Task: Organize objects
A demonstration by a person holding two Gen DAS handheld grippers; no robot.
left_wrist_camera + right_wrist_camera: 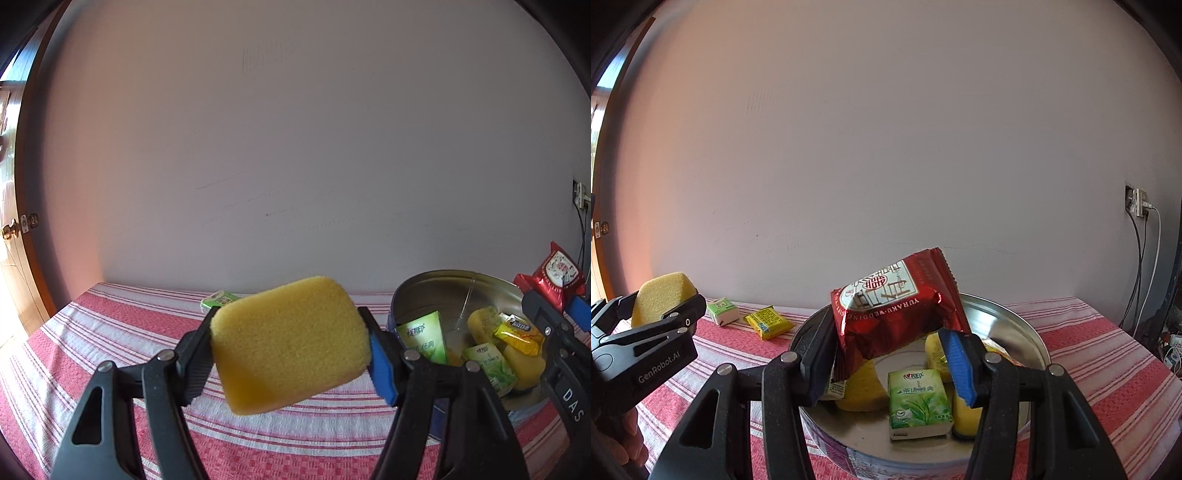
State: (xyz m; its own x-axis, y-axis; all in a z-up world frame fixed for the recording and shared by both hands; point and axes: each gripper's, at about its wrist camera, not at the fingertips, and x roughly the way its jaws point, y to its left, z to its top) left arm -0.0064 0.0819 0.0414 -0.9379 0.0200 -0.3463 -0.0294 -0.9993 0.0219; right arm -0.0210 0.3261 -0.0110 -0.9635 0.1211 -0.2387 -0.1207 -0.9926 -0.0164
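My left gripper point(290, 345) is shut on a yellow sponge point(291, 343), held in the air above the striped cloth, left of the round metal tin point(436, 286). The same sponge point(661, 297) and left gripper point(663, 301) show at the left of the right wrist view. My right gripper point(890, 345) is shut on a red snack packet point(894, 310), held just above the tin point(1008, 321). In the left wrist view that packet point(554, 273) shows at the right edge. Inside the tin lie green tea packs point(918, 402), yellow sponges point(862, 387) and a yellow wrapped snack point(517, 332).
A small green-and-white pack point(722, 310) and a yellow packet point(768, 321) lie on the red-and-white striped tablecloth point(295, 443) near the wall, left of the tin. A wall socket with cables point(1141, 206) is at the right. A wooden door point(14, 221) stands at the left.
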